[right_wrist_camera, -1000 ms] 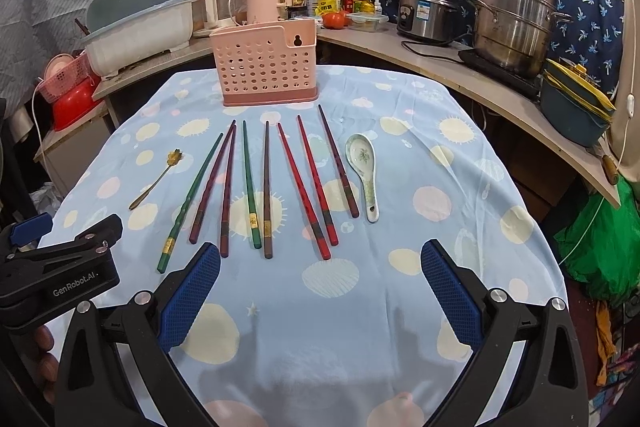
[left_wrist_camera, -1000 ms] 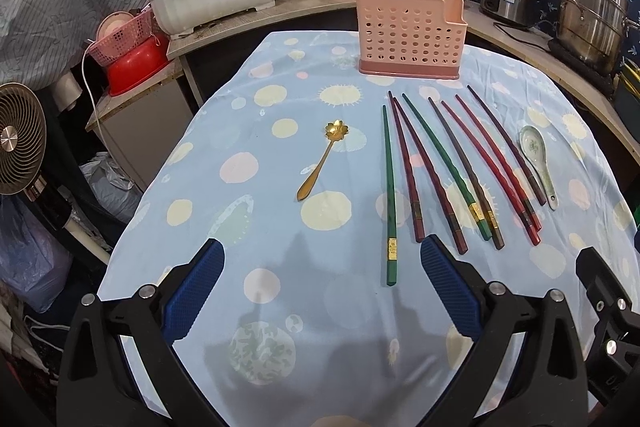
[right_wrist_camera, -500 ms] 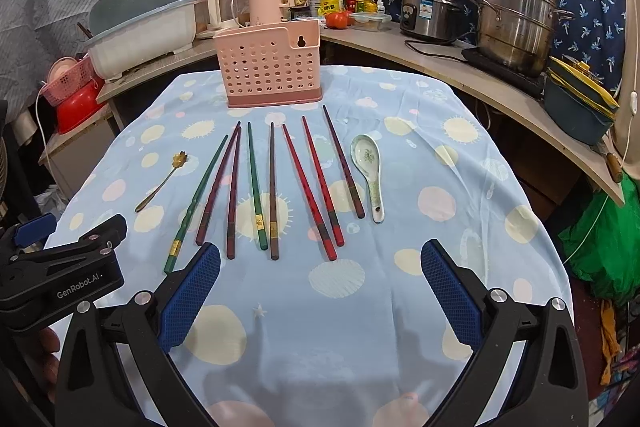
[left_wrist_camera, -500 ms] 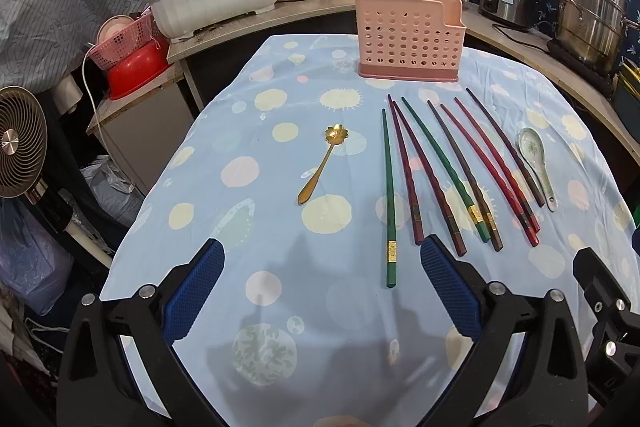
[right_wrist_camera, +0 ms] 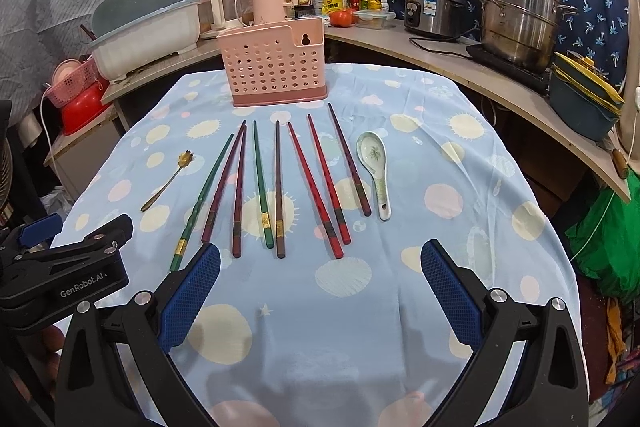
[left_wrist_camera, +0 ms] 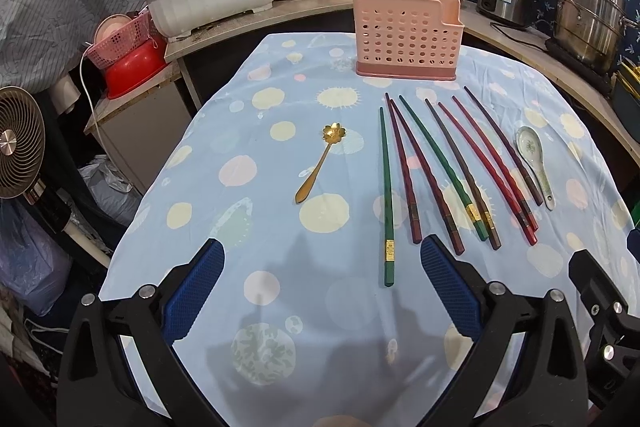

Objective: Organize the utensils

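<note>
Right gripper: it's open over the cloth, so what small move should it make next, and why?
Probably ease the right gripper forward toward the ceramic spoon. Both grippers are open and hold nothing, the pink holder looks empty, and the spoon lies apart at the row's right end.

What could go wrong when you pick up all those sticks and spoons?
The chopsticks lie close together, so a hand-held gripper could bump a neighbour and make it roll. The white spoon looks breakable if dropped. The pink holder seems light and might tip if hit. The cloth could bunch up.
</note>
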`<state>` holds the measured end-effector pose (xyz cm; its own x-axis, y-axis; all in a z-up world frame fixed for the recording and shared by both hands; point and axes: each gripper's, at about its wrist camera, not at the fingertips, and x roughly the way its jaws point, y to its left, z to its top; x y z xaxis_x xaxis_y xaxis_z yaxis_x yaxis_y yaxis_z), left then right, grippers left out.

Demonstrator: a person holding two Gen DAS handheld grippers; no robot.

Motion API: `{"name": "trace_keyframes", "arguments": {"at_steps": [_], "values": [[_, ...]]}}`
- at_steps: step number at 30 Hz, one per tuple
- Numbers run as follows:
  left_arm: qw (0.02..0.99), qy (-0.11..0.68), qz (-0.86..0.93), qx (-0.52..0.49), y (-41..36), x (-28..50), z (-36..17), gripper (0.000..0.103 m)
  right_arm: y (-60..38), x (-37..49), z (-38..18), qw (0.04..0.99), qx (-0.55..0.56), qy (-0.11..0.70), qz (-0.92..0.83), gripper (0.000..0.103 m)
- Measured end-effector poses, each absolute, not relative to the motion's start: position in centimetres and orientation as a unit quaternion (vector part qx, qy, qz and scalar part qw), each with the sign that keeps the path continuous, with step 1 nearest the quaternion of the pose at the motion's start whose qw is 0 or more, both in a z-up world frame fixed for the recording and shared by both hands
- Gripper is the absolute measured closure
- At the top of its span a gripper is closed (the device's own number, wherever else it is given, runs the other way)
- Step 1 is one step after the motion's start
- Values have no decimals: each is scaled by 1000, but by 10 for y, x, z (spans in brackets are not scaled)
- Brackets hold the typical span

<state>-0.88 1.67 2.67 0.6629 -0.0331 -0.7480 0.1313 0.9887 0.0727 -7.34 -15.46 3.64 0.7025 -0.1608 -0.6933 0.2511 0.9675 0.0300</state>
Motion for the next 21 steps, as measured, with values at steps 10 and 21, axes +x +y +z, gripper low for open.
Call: {"name": "trace_keyframes", "arguments": {"at_steps": [10, 21], "values": [[908, 412, -47, 61, 17, -8, 24, 9, -156, -74, 35, 919, 64, 372, -112, 6], [903, 423, -46, 60, 17, -1, 17, 9, -160, -68, 29, 915, 67, 382, -114, 6]]}}
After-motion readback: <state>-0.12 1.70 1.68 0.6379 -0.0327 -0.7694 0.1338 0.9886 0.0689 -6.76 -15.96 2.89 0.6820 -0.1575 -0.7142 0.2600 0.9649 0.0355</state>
